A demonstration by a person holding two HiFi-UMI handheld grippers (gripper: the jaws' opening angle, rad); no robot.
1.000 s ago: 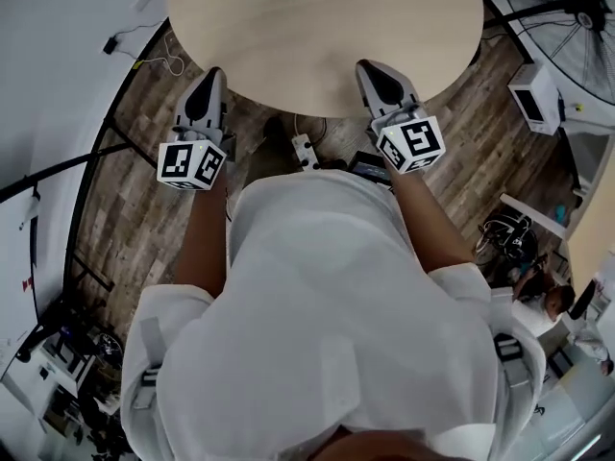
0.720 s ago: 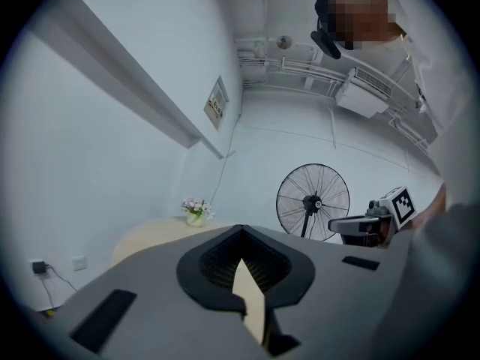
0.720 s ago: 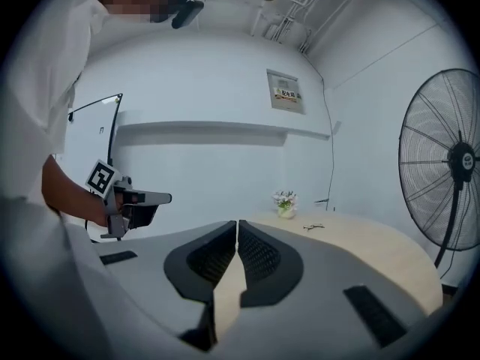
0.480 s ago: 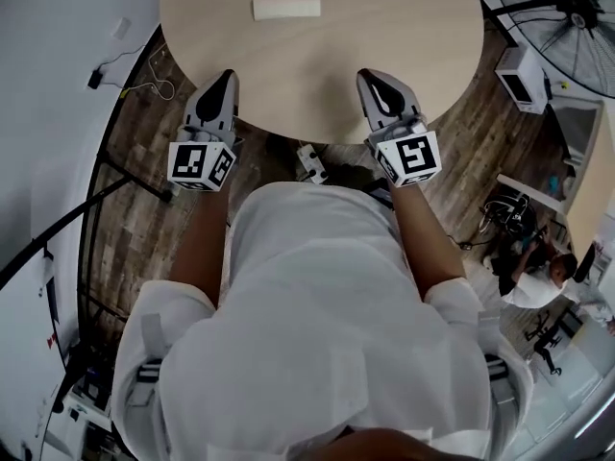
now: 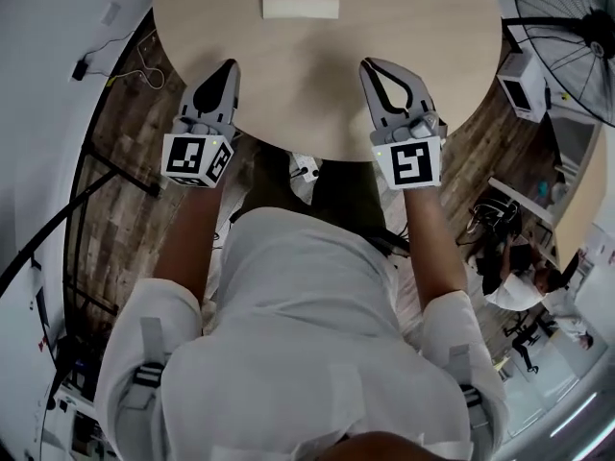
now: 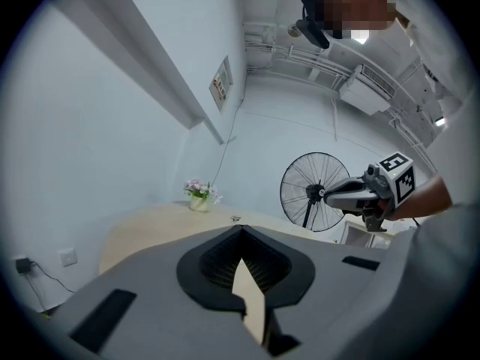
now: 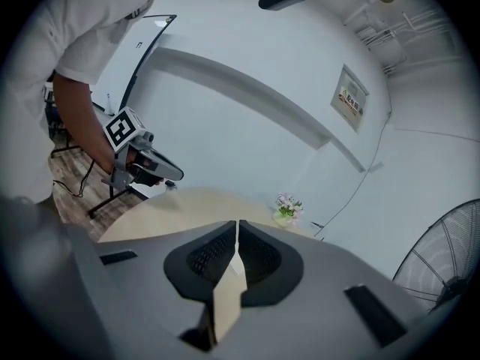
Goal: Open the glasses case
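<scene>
A white, flat glasses case lies shut on the far part of the round wooden table, seen in the head view. My left gripper hovers over the table's near left edge with its jaws together and nothing in them. At the near right edge my right gripper is held the same way, fingertips touching and empty. Both point toward the case and stay well short of it. In the left gripper view the left gripper has closed jaws, as does the right gripper in its own view. The case shows in neither gripper view.
A small pot of flowers stands on the table's far side. A large floor fan and a white box stand to the right. A power strip lies on the wooden floor under the table's near edge.
Both grippers have moved forward, from the table's near rim to just over it. The case sits lower in the head view. Both jaws remain together.
</scene>
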